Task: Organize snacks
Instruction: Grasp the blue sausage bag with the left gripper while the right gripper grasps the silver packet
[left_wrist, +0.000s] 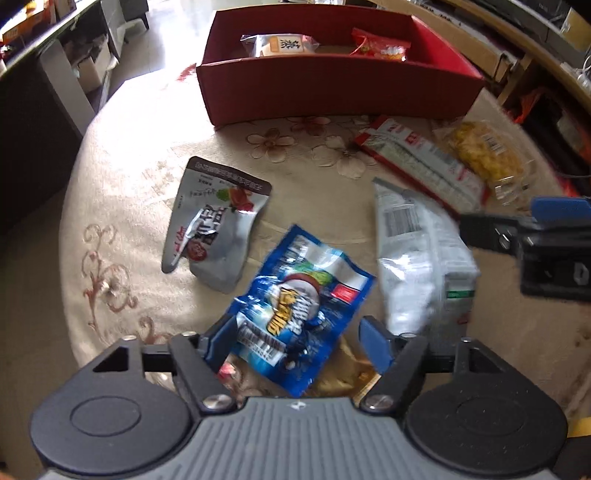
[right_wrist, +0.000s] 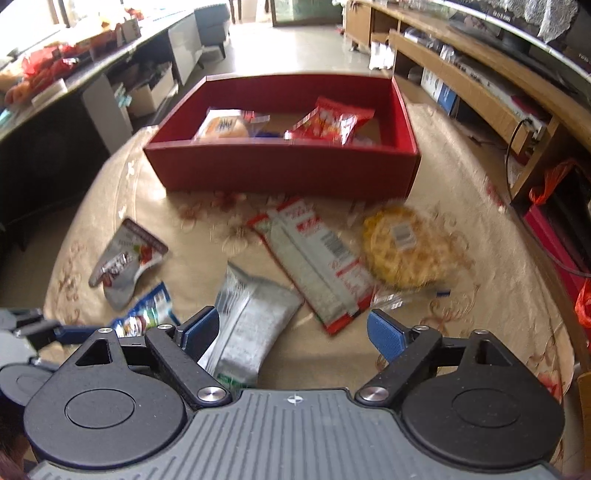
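A red box (left_wrist: 340, 92) (right_wrist: 284, 166) stands at the table's far side and holds a pale bun packet (right_wrist: 225, 125) and a red snack bag (right_wrist: 332, 120). My left gripper (left_wrist: 299, 341) is open, its blue pads on either side of a blue snack bag (left_wrist: 299, 306). My right gripper (right_wrist: 293, 332) is open over the lower end of a silver-white bag (right_wrist: 247, 325) (left_wrist: 417, 258). A grey pouch (left_wrist: 214, 229) (right_wrist: 125, 258), a long red-edged packet (right_wrist: 317, 266) (left_wrist: 421, 162) and a yellow waffle packet (right_wrist: 402, 247) (left_wrist: 484, 151) lie on the cloth.
The round table has a beige flowered cloth (left_wrist: 129, 206). A gold-brown packet (left_wrist: 347, 380) lies under the blue bag. Wooden shelves (right_wrist: 480, 74) stand to the right, a cluttered counter (right_wrist: 55, 74) to the left.
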